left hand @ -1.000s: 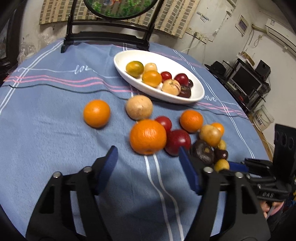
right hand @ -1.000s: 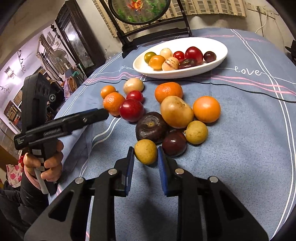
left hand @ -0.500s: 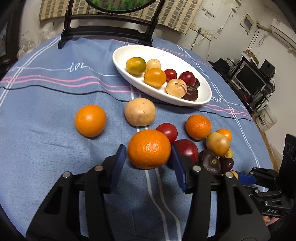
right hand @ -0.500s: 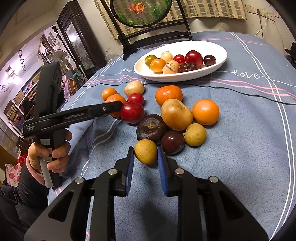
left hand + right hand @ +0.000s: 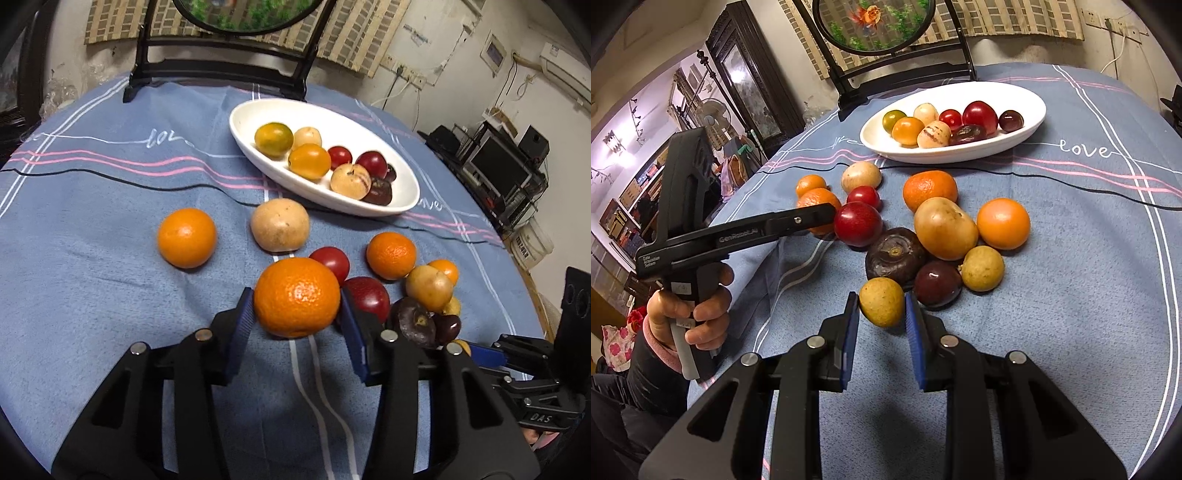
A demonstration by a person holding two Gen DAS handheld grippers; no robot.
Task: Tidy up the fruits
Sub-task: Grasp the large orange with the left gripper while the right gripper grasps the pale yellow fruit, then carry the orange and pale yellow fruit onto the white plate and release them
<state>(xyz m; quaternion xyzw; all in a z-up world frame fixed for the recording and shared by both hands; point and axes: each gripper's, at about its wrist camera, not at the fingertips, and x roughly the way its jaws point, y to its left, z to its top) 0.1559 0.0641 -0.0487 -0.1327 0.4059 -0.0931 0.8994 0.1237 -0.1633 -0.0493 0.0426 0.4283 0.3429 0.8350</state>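
A large orange [image 5: 295, 291] sits between the blue pads of my left gripper [image 5: 296, 300], whose jaws are closing on it, both pads touching its sides. In the right wrist view my right gripper [image 5: 881, 301] is shut on a small yellow fruit [image 5: 881, 304] at the near edge of the loose pile, low over the cloth. The white oval bowl [image 5: 243, 122] stands further back and holds several fruits. A red plum [image 5: 369, 297] lies just right of the held orange.
Loose fruits lie on the blue tablecloth [image 5: 92, 295]: an orange [image 5: 186, 236], a tan round fruit [image 5: 280, 229], more oranges, plums and dark fruits. A black stand [image 5: 218, 74] is at the table's far edge. A hand [image 5: 690, 314] holds the left gripper.
My left gripper has moved forward around the large orange and its jaws have narrowed onto it. The right gripper has stayed still, shut on the yellow fruit.
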